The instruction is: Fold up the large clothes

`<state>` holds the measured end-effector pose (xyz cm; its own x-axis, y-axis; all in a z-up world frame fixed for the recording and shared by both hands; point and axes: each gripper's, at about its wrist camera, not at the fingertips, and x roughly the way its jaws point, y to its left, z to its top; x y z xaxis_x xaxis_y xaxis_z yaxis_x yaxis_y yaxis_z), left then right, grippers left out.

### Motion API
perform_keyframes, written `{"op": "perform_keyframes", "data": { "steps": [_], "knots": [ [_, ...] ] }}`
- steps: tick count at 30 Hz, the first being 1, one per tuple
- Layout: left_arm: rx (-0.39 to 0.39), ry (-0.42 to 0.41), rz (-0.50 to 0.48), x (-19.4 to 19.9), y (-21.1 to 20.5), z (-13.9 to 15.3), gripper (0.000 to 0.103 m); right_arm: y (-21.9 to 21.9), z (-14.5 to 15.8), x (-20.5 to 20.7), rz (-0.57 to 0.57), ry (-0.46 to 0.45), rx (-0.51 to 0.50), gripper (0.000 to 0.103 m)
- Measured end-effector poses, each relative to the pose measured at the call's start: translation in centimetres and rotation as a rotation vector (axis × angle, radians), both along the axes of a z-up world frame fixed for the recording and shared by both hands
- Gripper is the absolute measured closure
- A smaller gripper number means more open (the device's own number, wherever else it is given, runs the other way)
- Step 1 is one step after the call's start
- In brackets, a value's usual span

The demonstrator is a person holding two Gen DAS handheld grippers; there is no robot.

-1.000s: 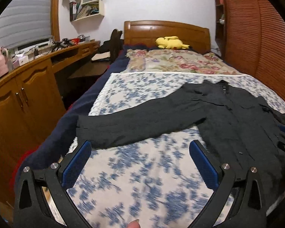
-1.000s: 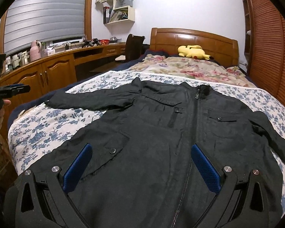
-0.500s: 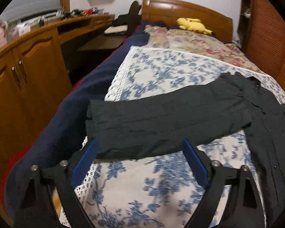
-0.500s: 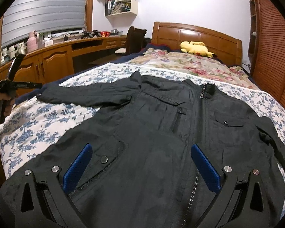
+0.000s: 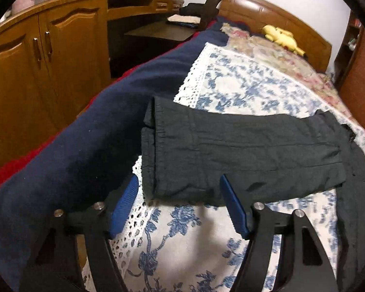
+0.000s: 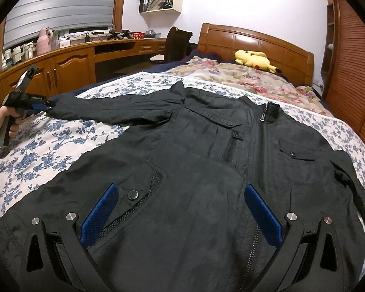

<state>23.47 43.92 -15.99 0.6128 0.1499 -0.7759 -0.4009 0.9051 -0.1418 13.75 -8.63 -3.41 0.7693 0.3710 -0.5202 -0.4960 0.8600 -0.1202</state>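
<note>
A black zip jacket [image 6: 206, 165] lies spread flat, front up, on the blue-flowered bedspread [image 6: 56, 141]. Its left sleeve [image 5: 231, 150] stretches out toward the bed's left edge. My left gripper [image 5: 178, 192] is open, its blue pads either side of the sleeve's cuff end, just short of it; it also shows in the right wrist view [image 6: 40, 105] at the cuff. My right gripper [image 6: 180, 204] is open, low over the jacket's lower front near a snap pocket. The other sleeve [image 6: 352, 187] lies bent at the right.
A navy blanket [image 5: 73, 158] hangs over the bed's left side. Wooden cabinets and a desk [image 5: 48, 48] run along the left wall. A yellow plush toy [image 6: 254, 58] and a flowered quilt [image 6: 243, 77] lie by the headboard. A slatted wardrobe [image 6: 352, 60] stands on the right.
My left gripper has moved left and down to the sleeve's cuff, tilting over the bed edge. My right gripper has barely moved over the jacket's lower front.
</note>
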Motion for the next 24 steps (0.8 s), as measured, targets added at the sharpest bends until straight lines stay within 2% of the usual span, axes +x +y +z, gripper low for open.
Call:
{"op": "perform_keyframes", "data": {
  "steps": [2, 4, 6, 9, 14, 19, 24],
  "knots": [
    [0.007, 0.023, 0.013, 0.7, 0.2, -0.6, 0.033, -0.3, 0.1, 0.0, 0.001, 0.006, 0.009, 0.0],
    [-0.008, 0.031, 0.017, 1.0, 0.5, -1.0, 0.045, -0.7, 0.1, -0.2, 0.002, 0.01, 0.019, 0.0],
    [-0.043, 0.025, -0.013, 1.4, 0.5, -1.0, 0.084, -1.2, 0.2, -0.4, -0.001, 0.017, 0.032, 0.0],
    [-0.012, 0.003, -0.021, 1.5, -0.3, 0.5, 0.09, -2.1, 0.2, -0.9, -0.008, 0.028, 0.055, 0.0],
    [0.036, -0.105, -0.074, 1.2, -3.9, 6.1, 0.094, -3.8, 0.6, -1.8, -0.025, 0.02, 0.069, 0.0],
    [0.096, -0.157, -0.172, 1.2, -10.1, 11.3, 0.095, -5.9, 1.4, -3.2, -0.048, 0.002, 0.089, 0.0],
    [0.123, -0.2, -0.276, 1.4, -16.8, 15.0, 0.096, -8.1, 2.1, -5.1, -0.081, -0.021, 0.106, 0.0]
  ]
}}
